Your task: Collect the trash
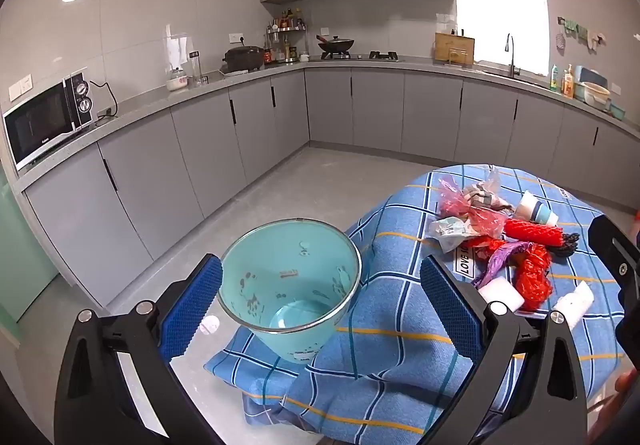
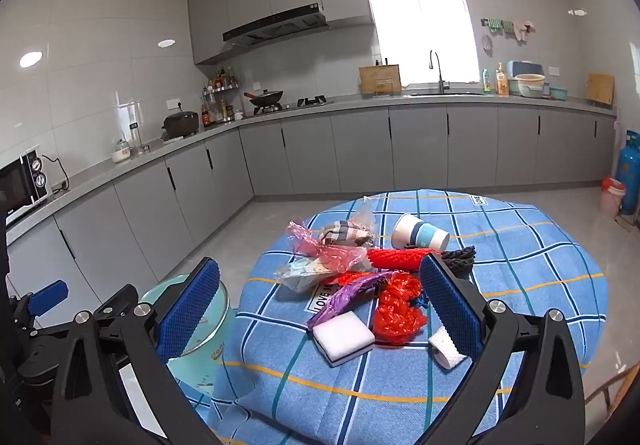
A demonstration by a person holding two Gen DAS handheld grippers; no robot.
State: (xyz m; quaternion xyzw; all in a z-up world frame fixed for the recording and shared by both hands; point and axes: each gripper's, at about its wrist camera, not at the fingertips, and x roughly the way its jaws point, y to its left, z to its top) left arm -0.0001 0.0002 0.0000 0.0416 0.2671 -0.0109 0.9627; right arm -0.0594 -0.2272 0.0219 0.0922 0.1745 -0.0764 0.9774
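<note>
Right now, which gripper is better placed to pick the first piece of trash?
Right. The right gripper is open, facing the white sponge and trash pile; the left gripper is open around the teal bin.

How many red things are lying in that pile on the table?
3 that I can make out: a red mesh roll at the back by the paper cup, a crumpled red bag in front, and red scraps between. More may be buried underneath.
</note>
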